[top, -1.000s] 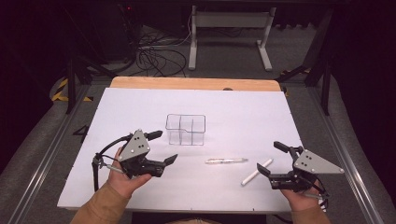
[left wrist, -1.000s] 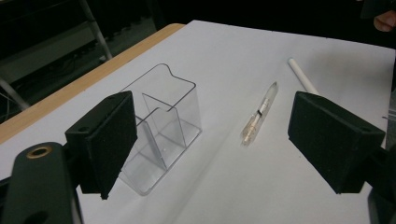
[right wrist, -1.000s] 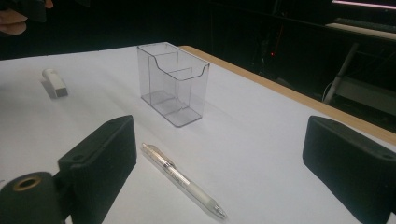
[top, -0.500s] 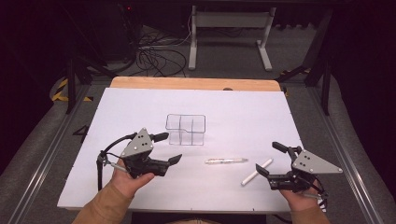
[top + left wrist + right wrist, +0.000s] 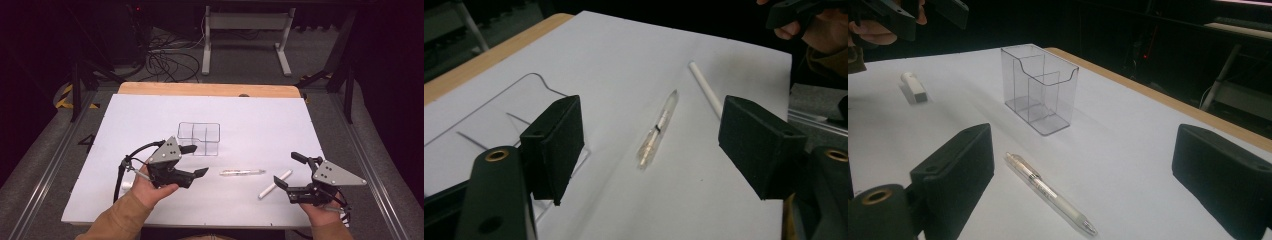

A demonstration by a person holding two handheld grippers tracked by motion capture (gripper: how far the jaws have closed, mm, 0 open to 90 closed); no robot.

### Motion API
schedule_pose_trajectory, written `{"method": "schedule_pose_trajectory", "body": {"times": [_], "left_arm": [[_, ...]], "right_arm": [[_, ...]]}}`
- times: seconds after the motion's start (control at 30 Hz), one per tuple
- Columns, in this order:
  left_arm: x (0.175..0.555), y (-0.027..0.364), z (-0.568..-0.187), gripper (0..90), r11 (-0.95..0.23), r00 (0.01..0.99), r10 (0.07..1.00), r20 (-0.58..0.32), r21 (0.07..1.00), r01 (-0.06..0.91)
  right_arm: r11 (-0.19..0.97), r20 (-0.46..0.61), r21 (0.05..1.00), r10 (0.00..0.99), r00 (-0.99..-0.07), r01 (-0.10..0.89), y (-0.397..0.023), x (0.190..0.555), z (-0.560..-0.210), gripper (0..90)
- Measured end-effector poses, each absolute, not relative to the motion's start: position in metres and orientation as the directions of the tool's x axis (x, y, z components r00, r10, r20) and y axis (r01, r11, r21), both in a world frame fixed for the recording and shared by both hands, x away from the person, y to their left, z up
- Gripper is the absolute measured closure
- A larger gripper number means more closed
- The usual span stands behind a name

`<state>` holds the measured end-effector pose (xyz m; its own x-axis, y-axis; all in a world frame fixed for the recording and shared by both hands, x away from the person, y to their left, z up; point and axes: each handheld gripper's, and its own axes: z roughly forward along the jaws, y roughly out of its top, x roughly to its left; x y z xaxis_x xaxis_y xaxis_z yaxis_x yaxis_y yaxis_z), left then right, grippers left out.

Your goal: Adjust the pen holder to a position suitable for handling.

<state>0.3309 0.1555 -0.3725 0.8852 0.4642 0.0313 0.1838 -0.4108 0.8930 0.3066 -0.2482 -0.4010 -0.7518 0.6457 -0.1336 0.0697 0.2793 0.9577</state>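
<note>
A person is sitting at a table [image 5: 150, 120] with a white top and is holding a tool in each hand. The left gripper [image 5: 195, 161] is hovering just beside a clear plastic box [image 5: 199, 138] that is standing upright near the middle of the table. Its jaws are standing wide apart and are holding nothing. In the left gripper view, a clear pen [image 5: 658, 129] is lying flat on the table between and past the two black jaws, and a white stick [image 5: 705, 89] is lying a little farther off.

The right gripper [image 5: 290, 170] is hovering near the right side of the table, and its jaws are spread wide too, with nothing in them. The white stick [image 5: 274, 184] is lying just beside its lower jaw (I cannot tell if they are touching). In the right gripper view, the clear pen [image 5: 1048, 192] is lying between the jaws, the clear plastic box [image 5: 1038, 88] is standing behind it with walls inside making small rooms, and a small white thing [image 5: 914, 88] is lying off to the left
</note>
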Motion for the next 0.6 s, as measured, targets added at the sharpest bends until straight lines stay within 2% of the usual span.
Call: {"method": "schedule_pose_trajectory", "body": {"times": [0.4,0.6], "left_arm": [[0.342,0.122,-0.379,31.5,-0.494,0.912,0.403,0.083,0.858,0.140],[0.349,0.107,-0.386,32.5,-0.520,0.926,0.370,0.079,0.843,0.135]], "right_arm": [[0.279,-0.131,0.957,0.643,-0.754,0.072,-0.248,0.306,-0.401,10.3],[0.283,-0.133,0.957,0.642,-0.755,0.072,-0.248,0.307,-0.402,10.3]]}}
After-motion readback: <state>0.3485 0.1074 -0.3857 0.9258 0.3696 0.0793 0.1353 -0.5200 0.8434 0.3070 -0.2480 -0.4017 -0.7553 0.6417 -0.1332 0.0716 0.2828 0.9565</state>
